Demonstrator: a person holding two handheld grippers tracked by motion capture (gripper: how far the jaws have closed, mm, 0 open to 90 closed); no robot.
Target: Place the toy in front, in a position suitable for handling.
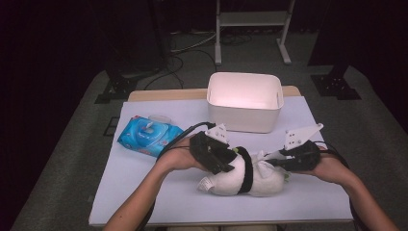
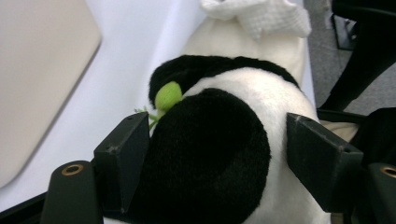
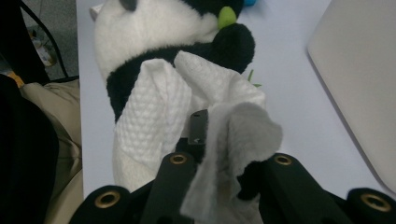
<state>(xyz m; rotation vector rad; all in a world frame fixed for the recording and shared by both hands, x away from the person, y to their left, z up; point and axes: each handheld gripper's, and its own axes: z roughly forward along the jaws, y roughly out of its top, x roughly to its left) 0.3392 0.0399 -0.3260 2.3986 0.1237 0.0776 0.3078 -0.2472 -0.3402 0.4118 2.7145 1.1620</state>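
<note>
- L gripper (image 1: 222, 161): jaws clamped on plush panda (image 1: 243, 178), lying on table (image 1: 144, 192).
- R gripper (image 1: 284, 161): jaws pinched on white wipe (image 3: 187, 107), wipe touching panda.
- Wipes pack (image 1: 149, 135), white bin (image 1: 244, 102) behind.

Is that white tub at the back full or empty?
Empty, as far as the high view shows: the white tub stands upright and its visible inside is bare; the near wall hides part of its floor.

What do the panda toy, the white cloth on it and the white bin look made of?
Panda toy: soft plush, going by its short fuzzy pile in black and white. White cloth: probably a wet wipe or paper towel, thin, limp, with a dimpled embossed pattern. White bin: likely smooth matte plastic, with rounded moulded corners and even walls.
</note>
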